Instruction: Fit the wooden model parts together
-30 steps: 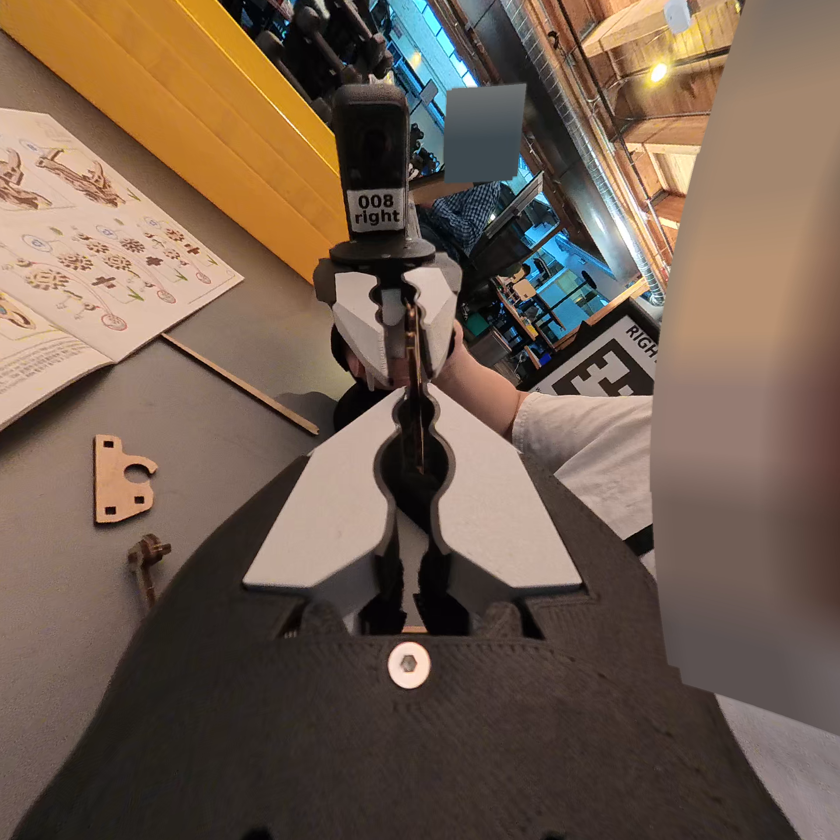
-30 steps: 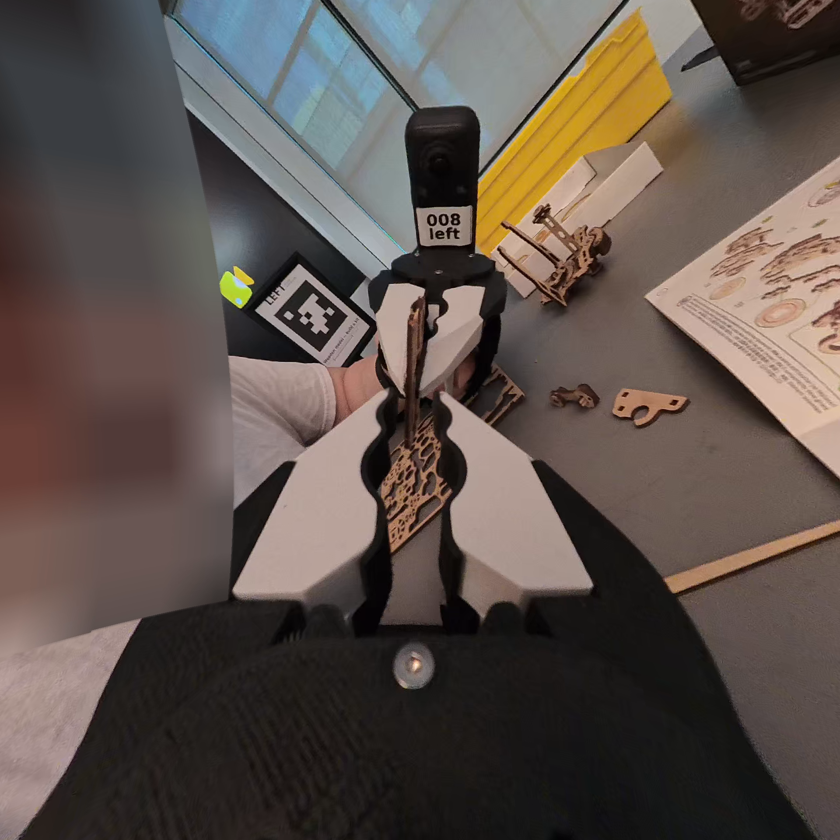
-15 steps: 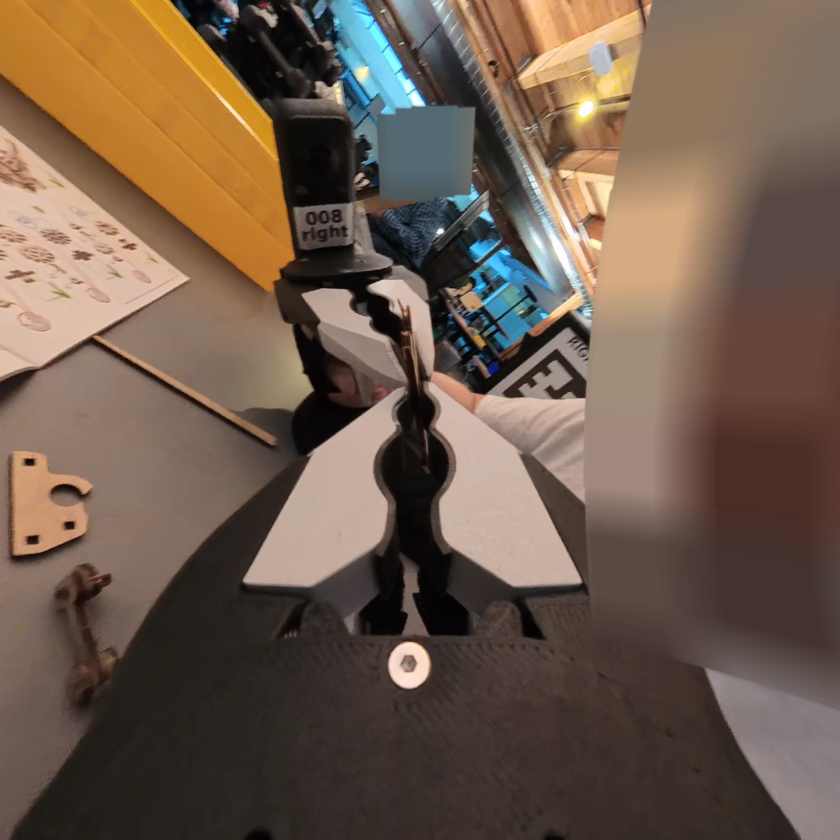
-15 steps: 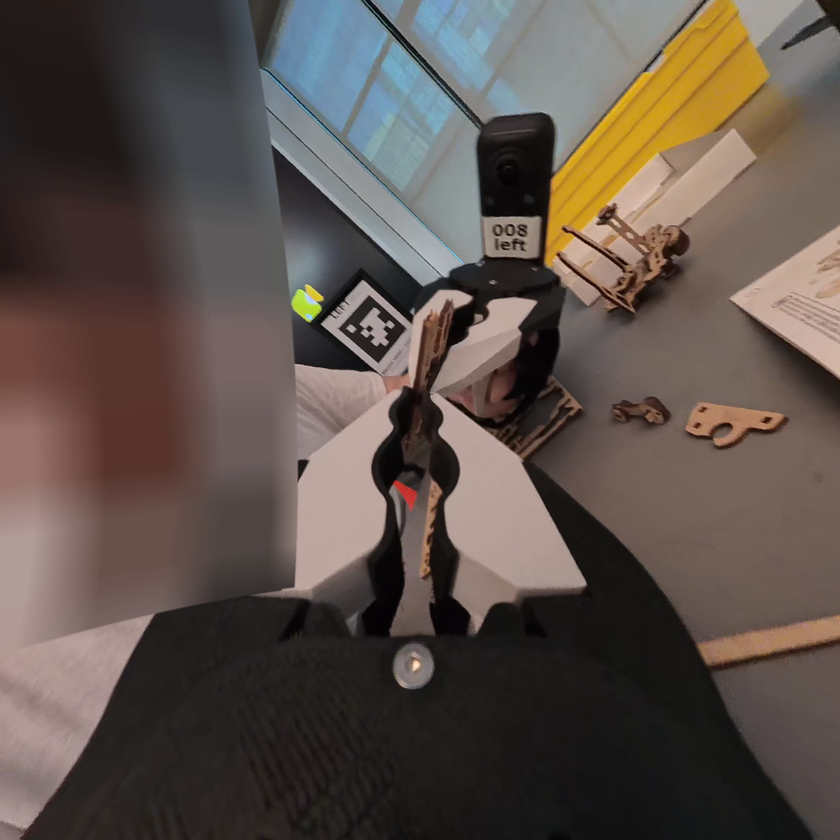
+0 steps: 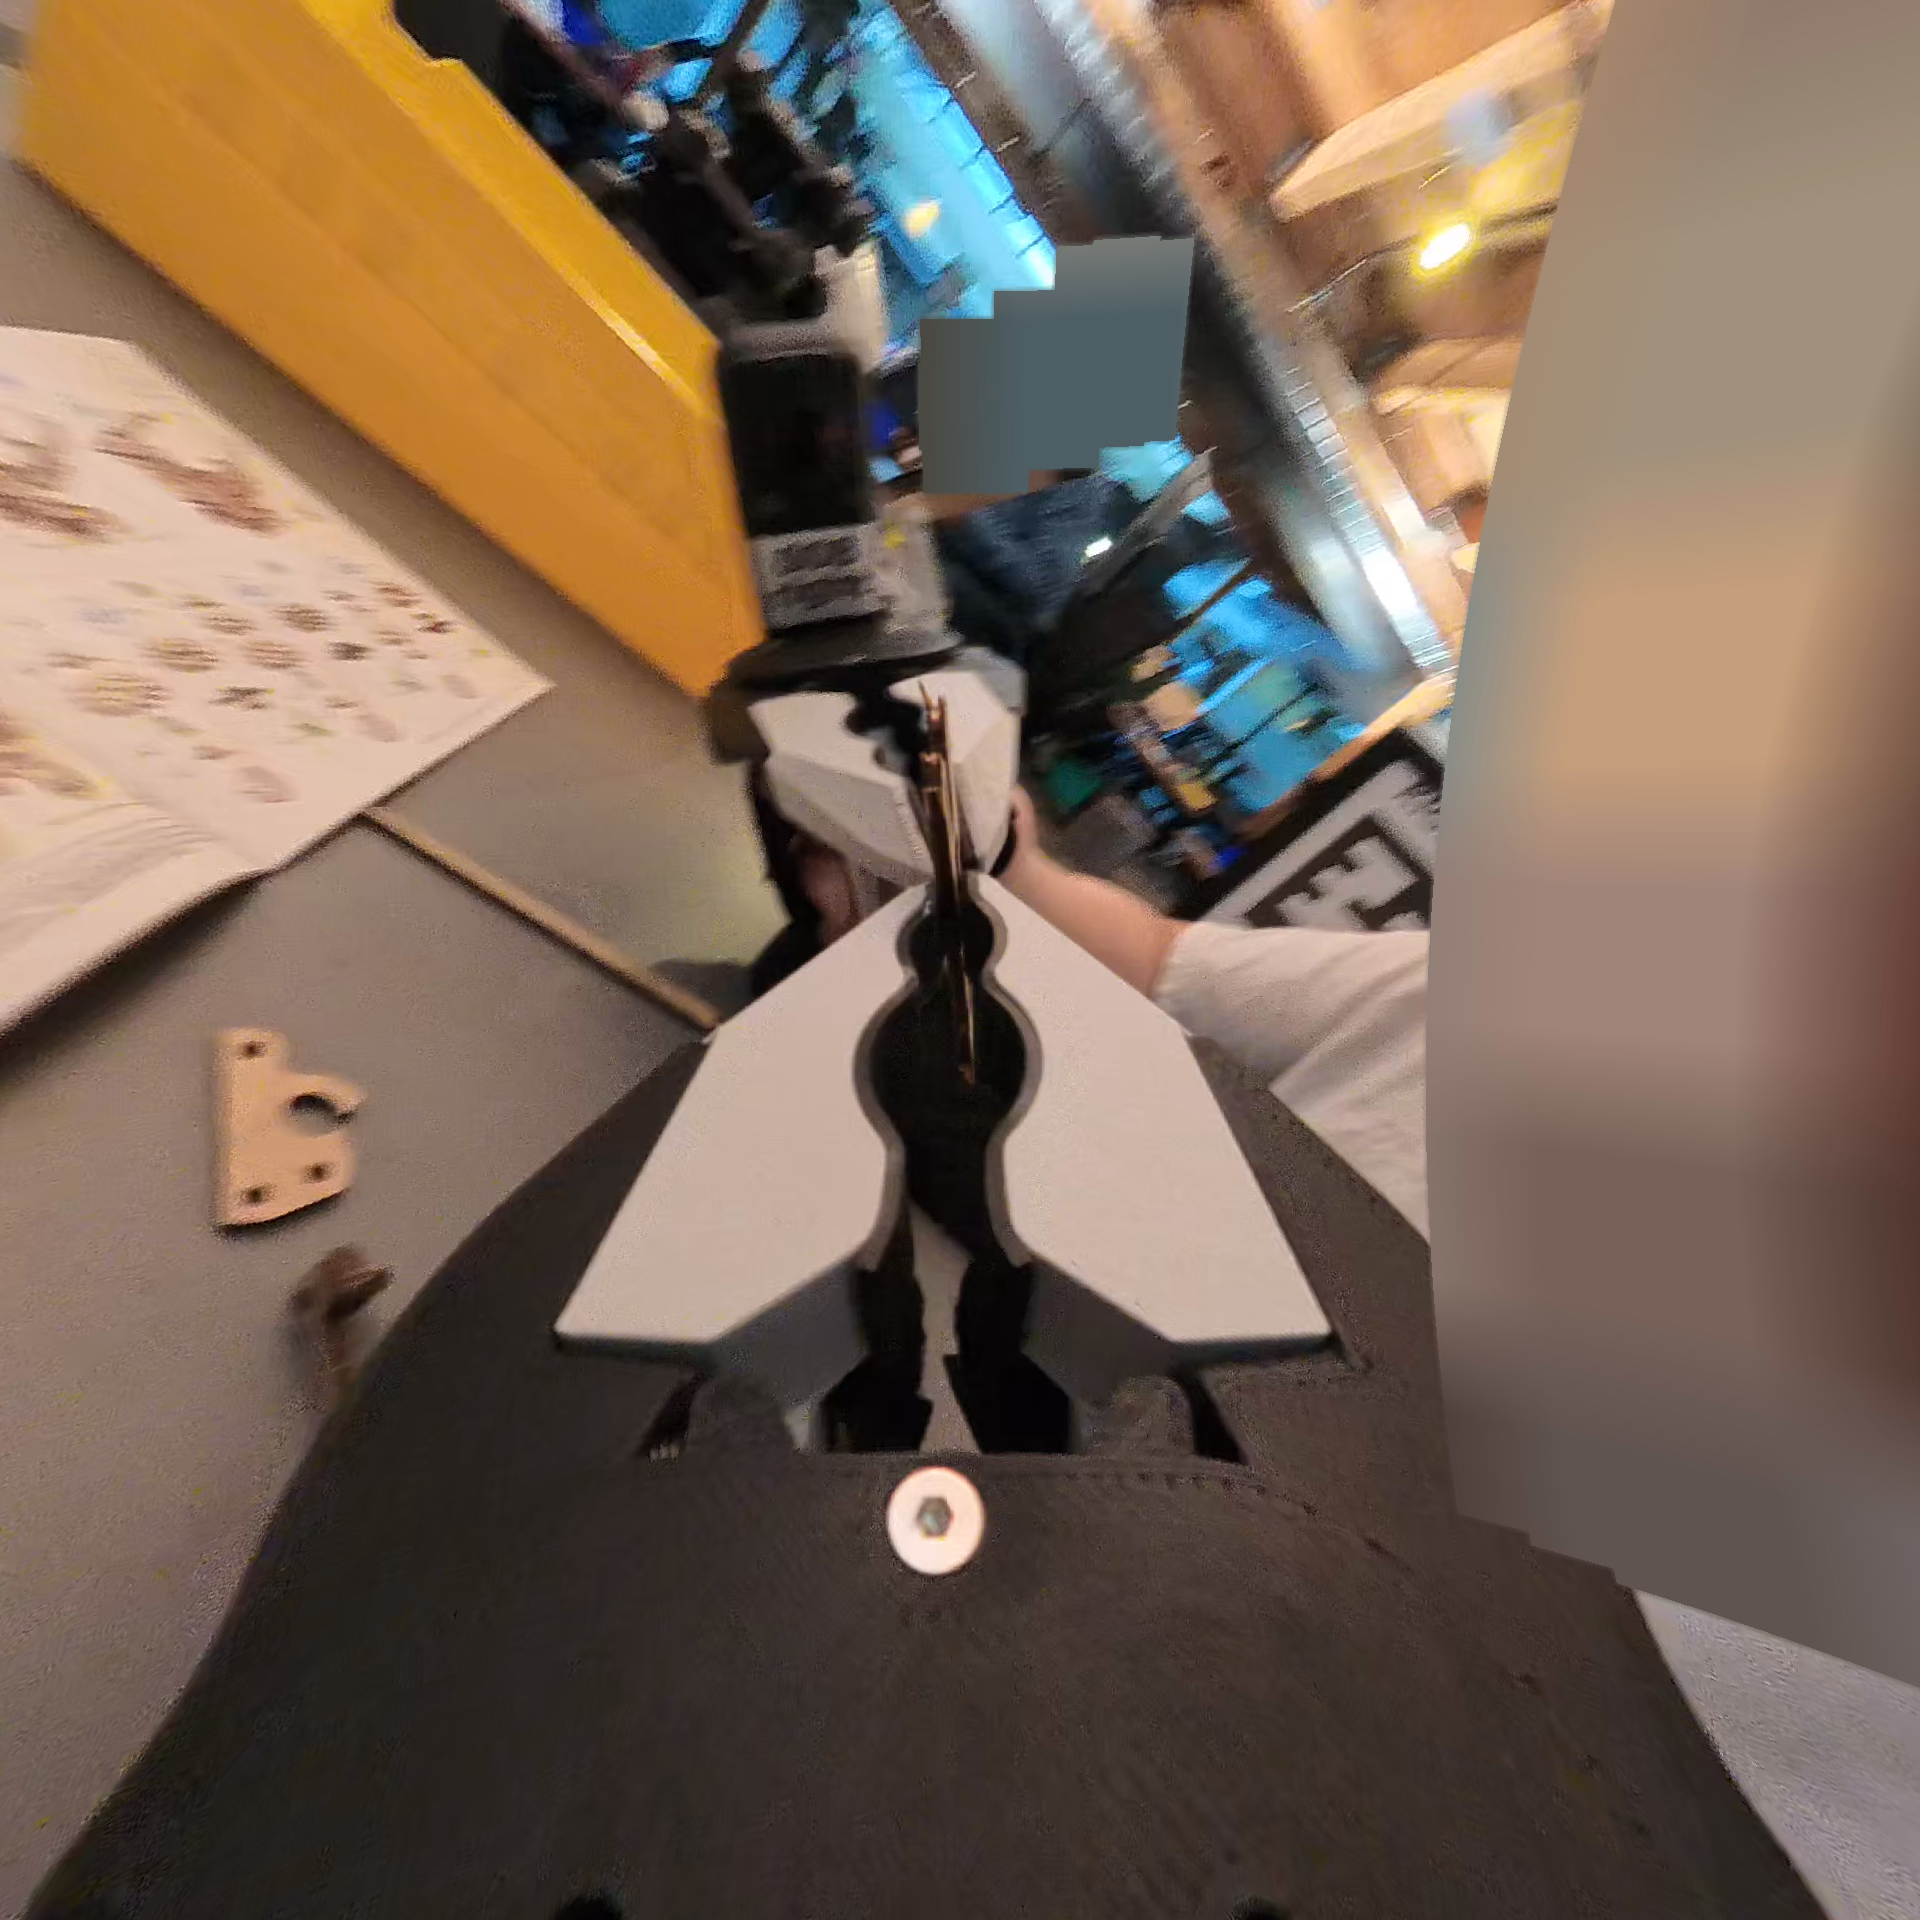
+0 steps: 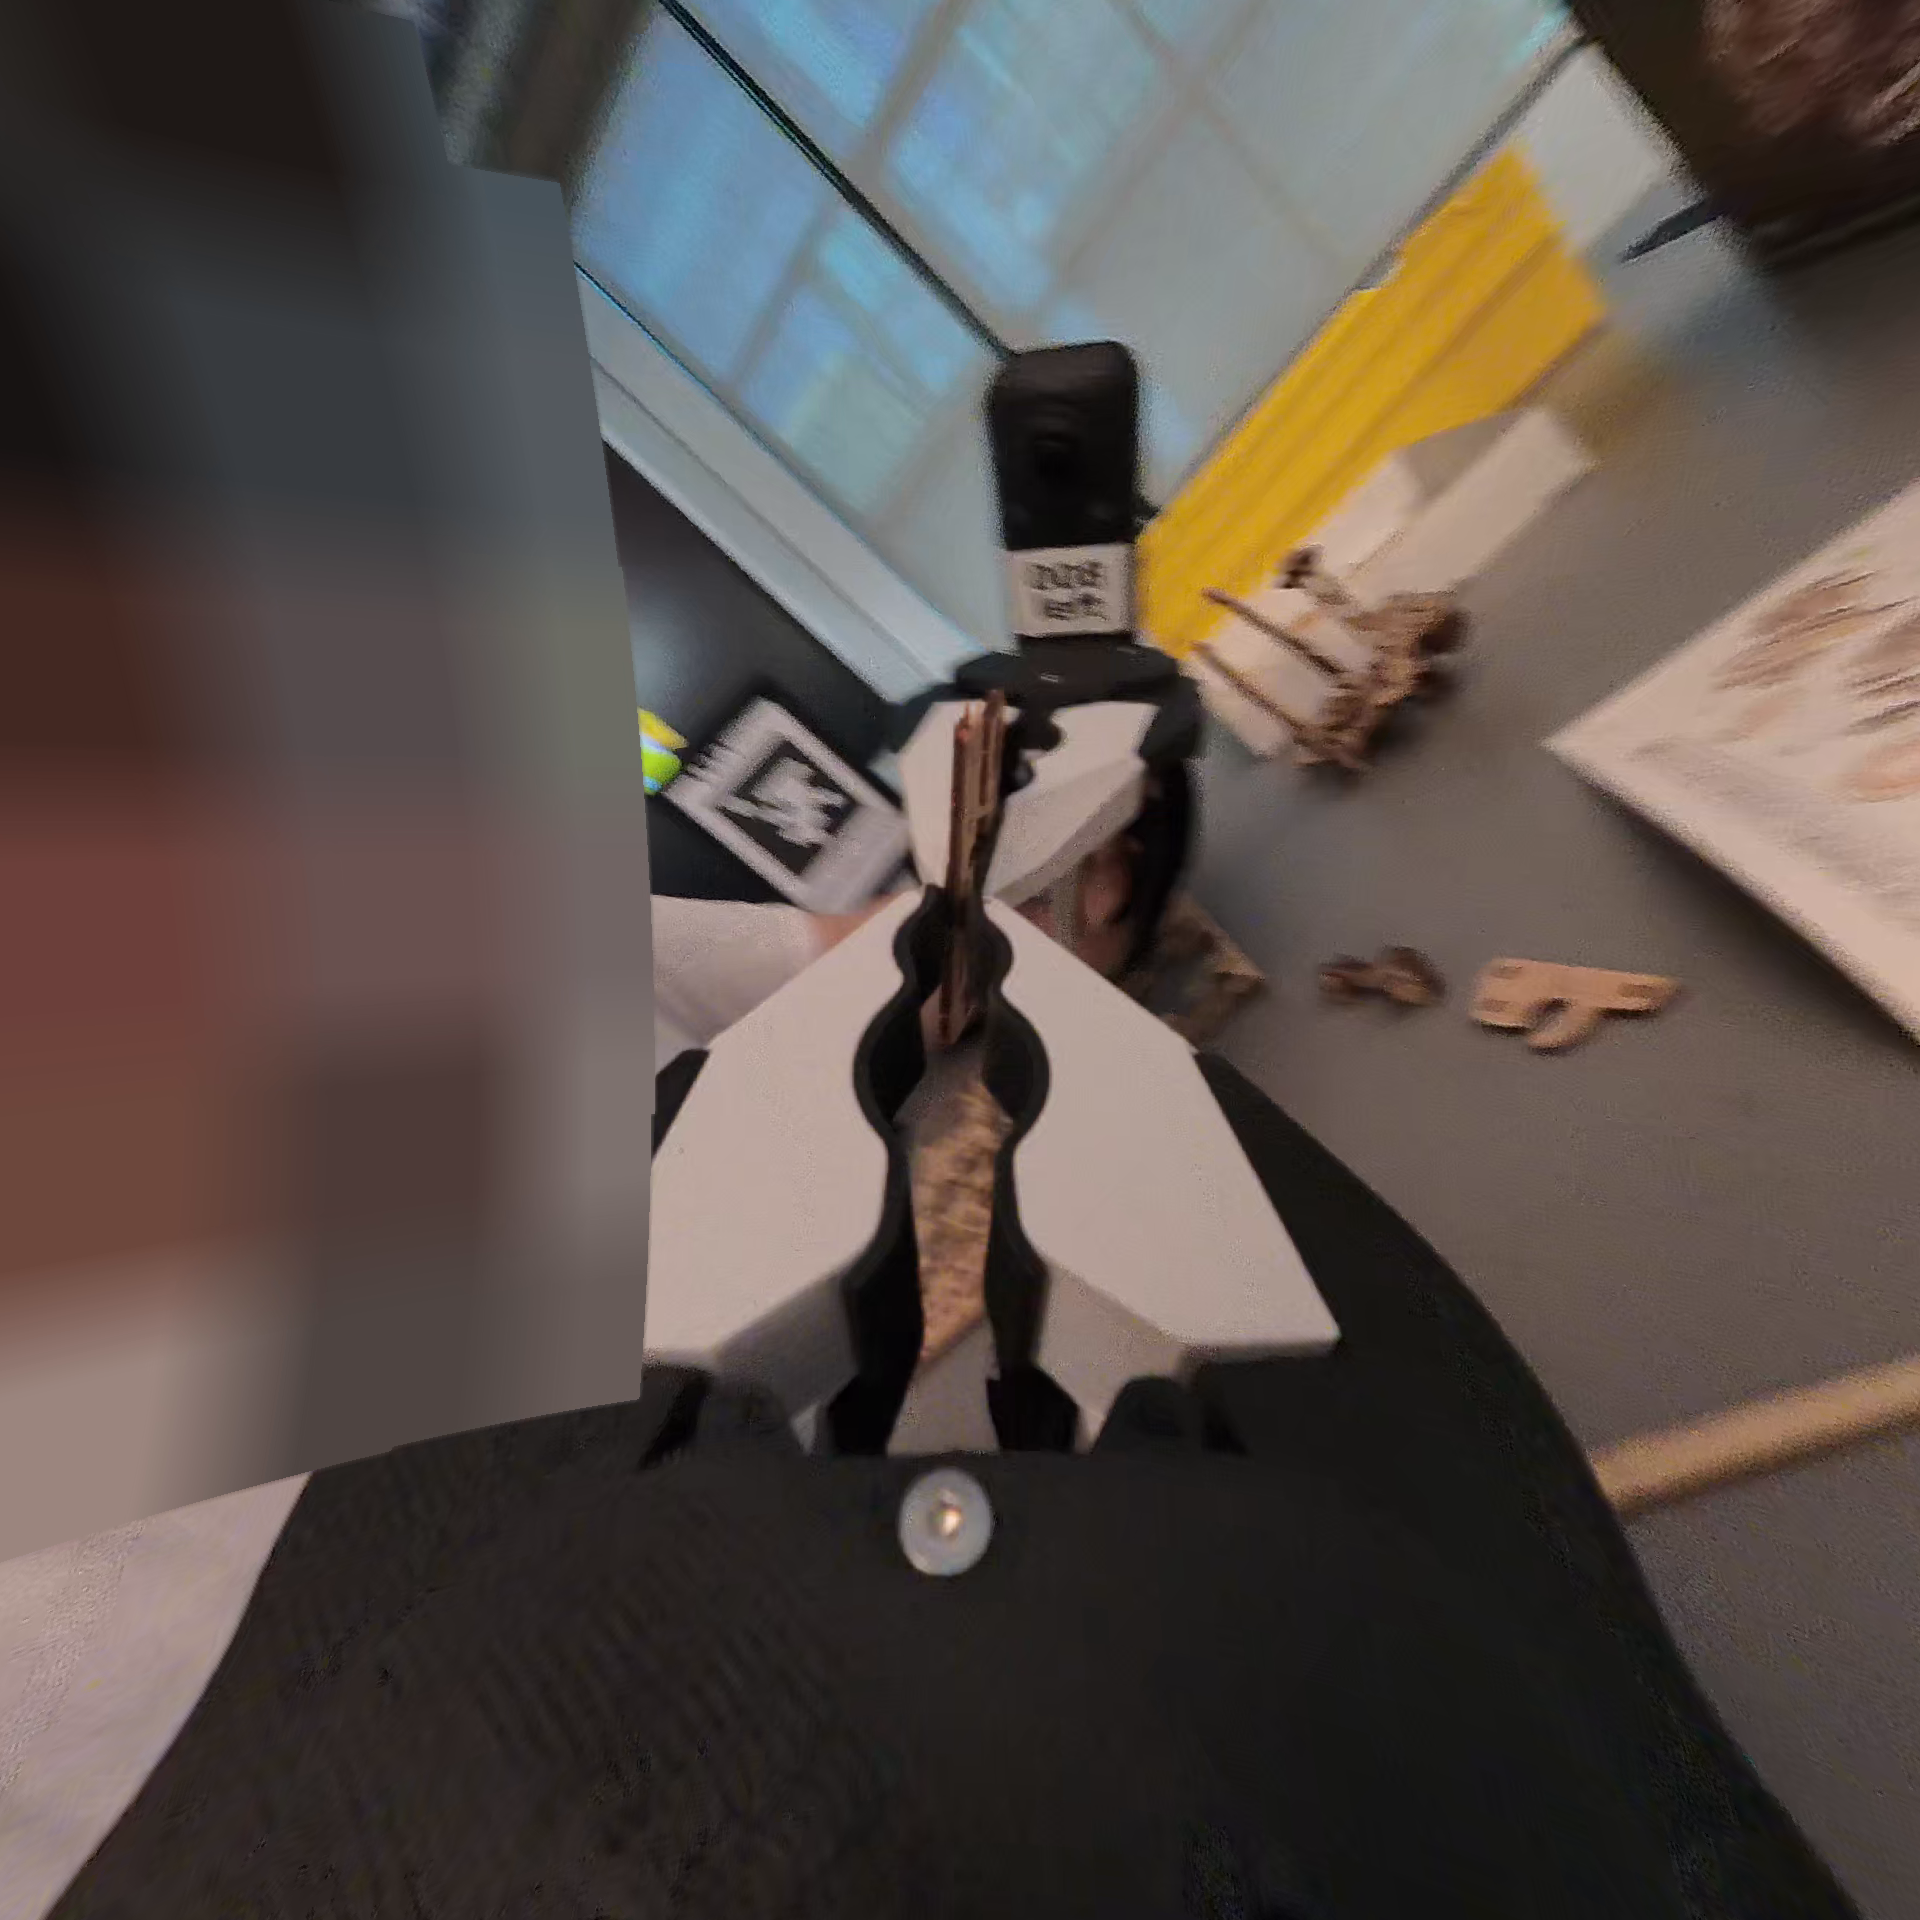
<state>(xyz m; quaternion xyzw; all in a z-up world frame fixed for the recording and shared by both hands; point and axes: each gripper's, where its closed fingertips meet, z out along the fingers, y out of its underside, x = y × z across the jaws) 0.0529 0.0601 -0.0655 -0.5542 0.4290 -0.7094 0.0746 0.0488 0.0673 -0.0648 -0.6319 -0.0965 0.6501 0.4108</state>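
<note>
- Facing each other tip to tip above a grey table (image 5: 436, 966), the left gripper (image 5: 951, 894) and the right gripper (image 6: 956, 914) both pinch the same thin wooden part (image 6: 966, 831), a flat laser-cut sheet piece seen edge-on as a narrow brown strip.
- Each gripper has pale, matte, wedge-shaped fingers (image 5: 769, 1143) with wavy scalloped inner edges, set in a coarse black printed body with a round metal screw head at its centre.
- The left gripper's jaws are drawn in on the part's edge; the right gripper's jaws are likewise clamped on it, with the strip running from one pair of tips into the other.
- In the left wrist view the far gripper tilts a little, and a bare forearm with a white sleeve (image 5: 1299, 1018) reaches in behind it.
- Through the gap of the right gripper shows a fretwork sheet (image 6: 961, 1174), pale wood cut through with many small holes, lying below.
- On the table lie a flat bracket piece (image 5: 275, 1127) with small round holes and a hooked notch, and just beside it a small dark knobbly assembly (image 5: 332, 1299).
- A thin wooden stick (image 5: 540, 914) lies near the printed instruction sheet (image 5: 208, 665).
- A part-built wooden model (image 6: 1351, 665) with slanted rods stands farther off by a white box (image 6: 1455, 509) and a yellow bin (image 5: 395, 312).
- Both views are motion-blurred.
</note>
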